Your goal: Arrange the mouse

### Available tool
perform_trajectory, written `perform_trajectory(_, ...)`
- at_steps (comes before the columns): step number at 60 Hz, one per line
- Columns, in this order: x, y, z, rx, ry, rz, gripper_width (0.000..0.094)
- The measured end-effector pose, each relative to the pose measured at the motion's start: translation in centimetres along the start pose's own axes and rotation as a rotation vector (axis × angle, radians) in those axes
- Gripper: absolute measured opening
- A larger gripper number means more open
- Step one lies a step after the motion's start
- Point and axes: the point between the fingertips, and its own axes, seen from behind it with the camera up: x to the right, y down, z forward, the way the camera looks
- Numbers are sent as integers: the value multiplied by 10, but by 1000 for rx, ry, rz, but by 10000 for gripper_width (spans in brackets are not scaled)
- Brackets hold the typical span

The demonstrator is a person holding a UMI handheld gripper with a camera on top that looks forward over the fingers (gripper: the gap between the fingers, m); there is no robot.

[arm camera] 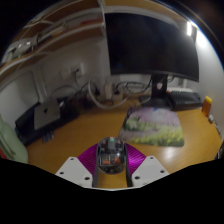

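Mouse (111,153) half hidden between jaws.

Mouse between the fingers, desk beyond

The mouse (110,153) sits between the gripper (111,166) fingers; the mouse pad (153,128) lies ahead-right on the desk (75,143), monitor (152,45) behind it.

The mouse (111,155) sits between the gripper's (111,170) two magenta pads (90,160), at 6 o'clock in the gripper view; small, greyish, seemingly translucent, with dark parts showing on top; it lies low over the wooden desk (85,140); whether the pads press it or it rests on the desk cannot be told.
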Motion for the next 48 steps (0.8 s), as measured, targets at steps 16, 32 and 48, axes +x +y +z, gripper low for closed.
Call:
perform_trajectory(16, 91, -152, 19, 186, 82, 17, 392)
perform_trajectory(32, 173, -76, 113, 26, 151, 4, 390)
perform_trajectory(48, 181, -38, 128, -24, 141, -10, 615)
